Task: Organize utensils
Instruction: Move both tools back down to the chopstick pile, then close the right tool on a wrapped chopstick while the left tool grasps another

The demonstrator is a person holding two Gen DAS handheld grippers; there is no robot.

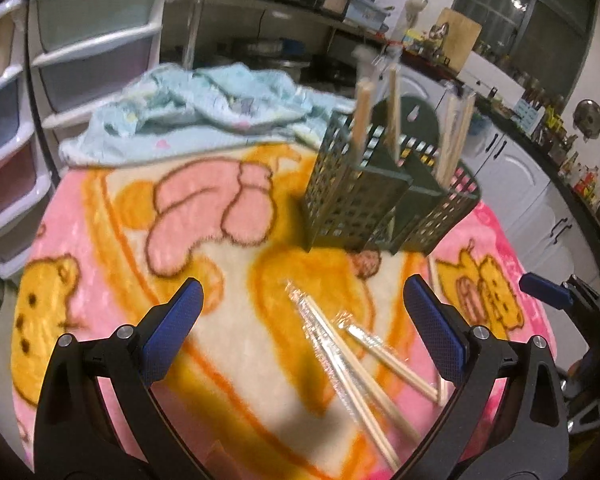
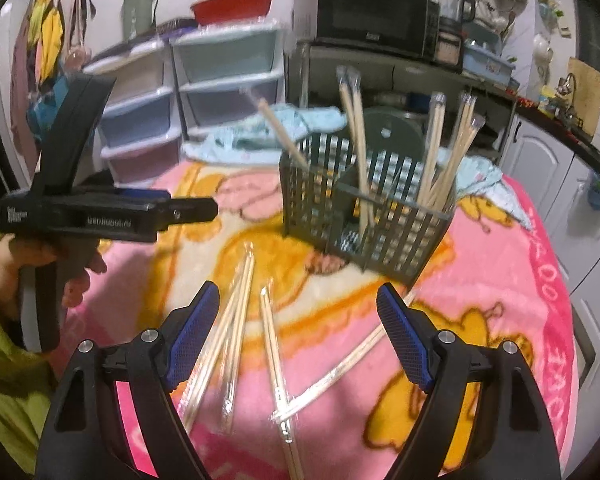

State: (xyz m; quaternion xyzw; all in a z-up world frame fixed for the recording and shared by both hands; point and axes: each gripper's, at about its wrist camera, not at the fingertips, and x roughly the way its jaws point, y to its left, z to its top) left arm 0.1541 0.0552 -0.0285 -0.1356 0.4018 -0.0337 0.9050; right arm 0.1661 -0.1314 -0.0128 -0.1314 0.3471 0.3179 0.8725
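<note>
A dark green slotted utensil basket (image 1: 384, 196) (image 2: 364, 208) stands on the pink cartoon blanket (image 1: 112, 264) (image 2: 496, 280), with several wrapped chopstick pairs (image 1: 364, 116) (image 2: 440, 156) upright in it. More wrapped chopsticks (image 1: 340, 356) (image 2: 236, 320) lie loose on the blanket in front of it. My left gripper (image 1: 304, 300) hangs open above the loose pairs, nothing between its pads. My right gripper (image 2: 296, 308) is open too, over another loose pair (image 2: 274, 344). In the right wrist view the left gripper's body (image 2: 92, 212) shows at the left, held by a hand (image 2: 48, 264).
A crumpled light blue cloth (image 1: 204, 108) lies behind the basket. Plastic drawer units (image 1: 80, 52) (image 2: 204, 92) stand at the back left, a microwave (image 2: 376, 16) on a shelf behind. White cabinets (image 1: 516, 176) and a cluttered counter run along the right.
</note>
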